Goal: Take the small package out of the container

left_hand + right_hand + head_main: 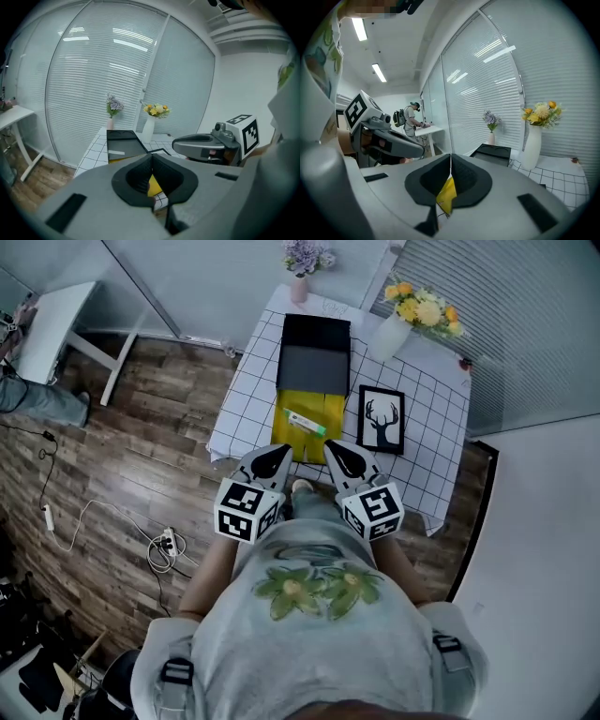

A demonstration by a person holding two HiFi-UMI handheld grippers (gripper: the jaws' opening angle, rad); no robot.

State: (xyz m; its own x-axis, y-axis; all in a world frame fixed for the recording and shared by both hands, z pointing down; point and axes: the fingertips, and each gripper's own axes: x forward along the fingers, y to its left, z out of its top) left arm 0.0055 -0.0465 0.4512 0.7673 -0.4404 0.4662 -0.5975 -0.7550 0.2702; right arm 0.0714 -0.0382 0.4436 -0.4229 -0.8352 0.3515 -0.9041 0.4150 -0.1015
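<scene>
slim white-and-green package [307,423], yellow-lined black container [316,332]

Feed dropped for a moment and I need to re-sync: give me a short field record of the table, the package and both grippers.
table: checked cloth
container: black box, open, yellow lining at its near end
small package: white and green, lying on the yellow lining, not yet taken out
left gripper: jaws together, empty, at the table's near edge
right gripper: jaws together, empty, beside the left one
other: deer picture right of the container; white vase and pink vase at the far side
</scene>
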